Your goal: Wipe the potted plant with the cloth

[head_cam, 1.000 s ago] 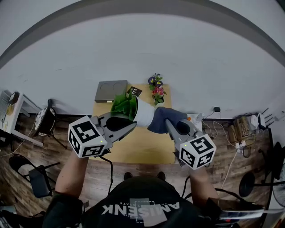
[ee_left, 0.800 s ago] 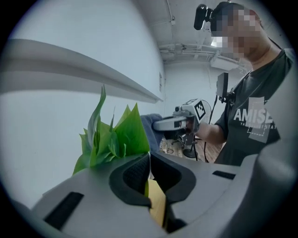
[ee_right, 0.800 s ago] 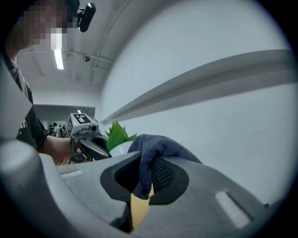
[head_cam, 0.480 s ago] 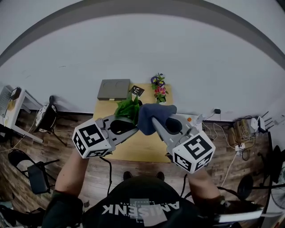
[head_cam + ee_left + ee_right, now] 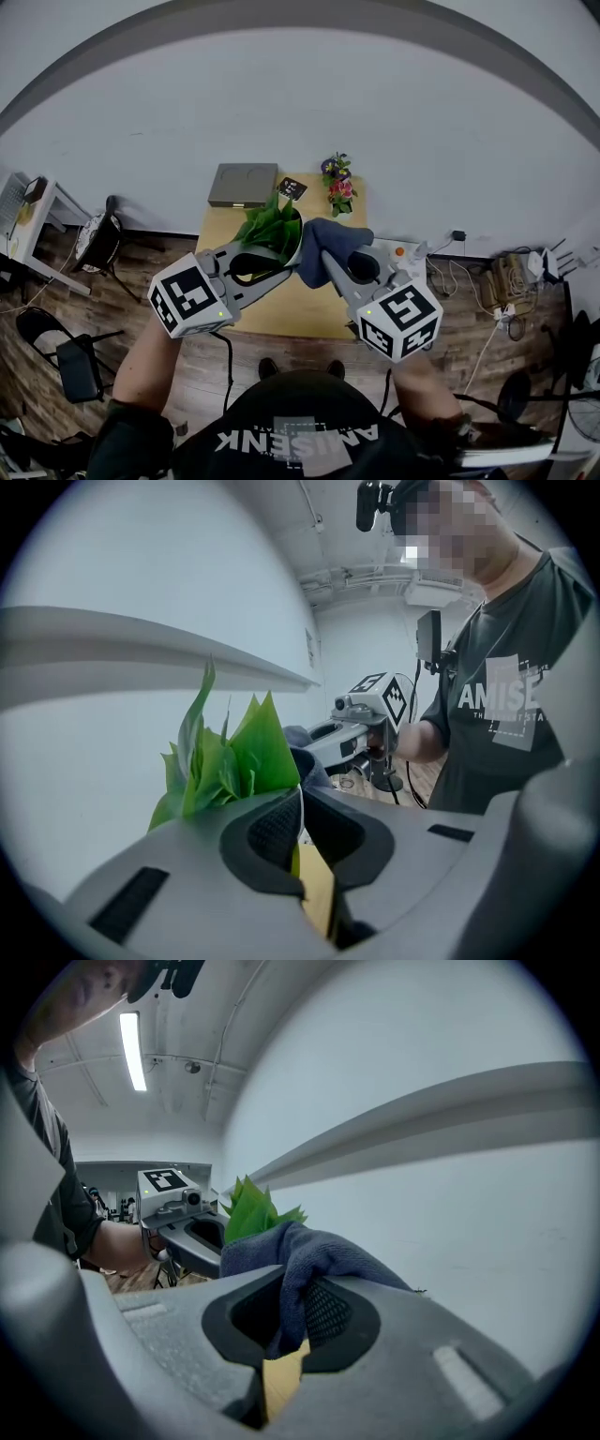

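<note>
Now, the potted plant (image 5: 272, 228) sits up over the table (image 5: 281, 314), its white pot's rim clamped in the shut left gripper (image 5: 281, 265) from 7 o'clock, apparently to steady it. At its 3 o'clock, the blue cloth (image 5: 334, 242), pinched tight in the right gripper (image 5: 323, 261), lies against the pot, placed for wiping.

White wall (image 5: 300, 112), wood floor (image 5: 141, 281), small wooden table (image 5: 300, 317), black chair (image 5: 77, 367)

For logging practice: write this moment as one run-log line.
left gripper: shut on potted plant | right gripper: shut on blue cloth, beside the plant
</note>
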`<state>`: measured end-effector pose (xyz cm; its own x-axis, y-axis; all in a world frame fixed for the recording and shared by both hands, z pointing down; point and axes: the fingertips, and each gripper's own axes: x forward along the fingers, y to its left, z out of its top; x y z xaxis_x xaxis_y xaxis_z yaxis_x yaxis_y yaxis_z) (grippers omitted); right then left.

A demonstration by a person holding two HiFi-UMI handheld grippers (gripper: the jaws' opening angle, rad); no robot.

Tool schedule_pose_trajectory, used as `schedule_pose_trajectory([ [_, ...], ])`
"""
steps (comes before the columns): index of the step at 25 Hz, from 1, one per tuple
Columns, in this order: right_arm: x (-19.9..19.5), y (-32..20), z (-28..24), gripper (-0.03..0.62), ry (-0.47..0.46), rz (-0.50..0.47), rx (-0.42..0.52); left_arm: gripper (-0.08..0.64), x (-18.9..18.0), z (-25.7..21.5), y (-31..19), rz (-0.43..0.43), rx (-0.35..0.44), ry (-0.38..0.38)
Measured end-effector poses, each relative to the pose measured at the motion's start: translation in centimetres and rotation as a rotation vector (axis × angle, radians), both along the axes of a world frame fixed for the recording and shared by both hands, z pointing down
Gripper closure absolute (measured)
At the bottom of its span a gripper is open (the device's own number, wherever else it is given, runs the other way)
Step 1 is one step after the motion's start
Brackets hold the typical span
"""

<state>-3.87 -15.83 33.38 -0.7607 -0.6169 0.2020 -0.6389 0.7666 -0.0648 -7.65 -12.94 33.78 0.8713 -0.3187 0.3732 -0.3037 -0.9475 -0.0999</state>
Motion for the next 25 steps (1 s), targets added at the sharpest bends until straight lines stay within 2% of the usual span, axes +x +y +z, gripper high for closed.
schedule_pose_trajectory([
  [16,5.3,-1.2,6.2,0.565,0.023,0.133,-0.142,0.551,0.3,-0.5,-0.2,0.036,-0.003,0.0],
  [21,7.3,-1.4,3.5,0.565,-0.008,0.154,-0.092,0.551,0.8,-0.2,0.2,0.081,0.04,-0.044],
  [25,6.3,-0.7,-0.9,0.565,-0.065,0.078,-0.009,0.551,1.1,0.5,0.7,0.144,0.057,-0.098],
])
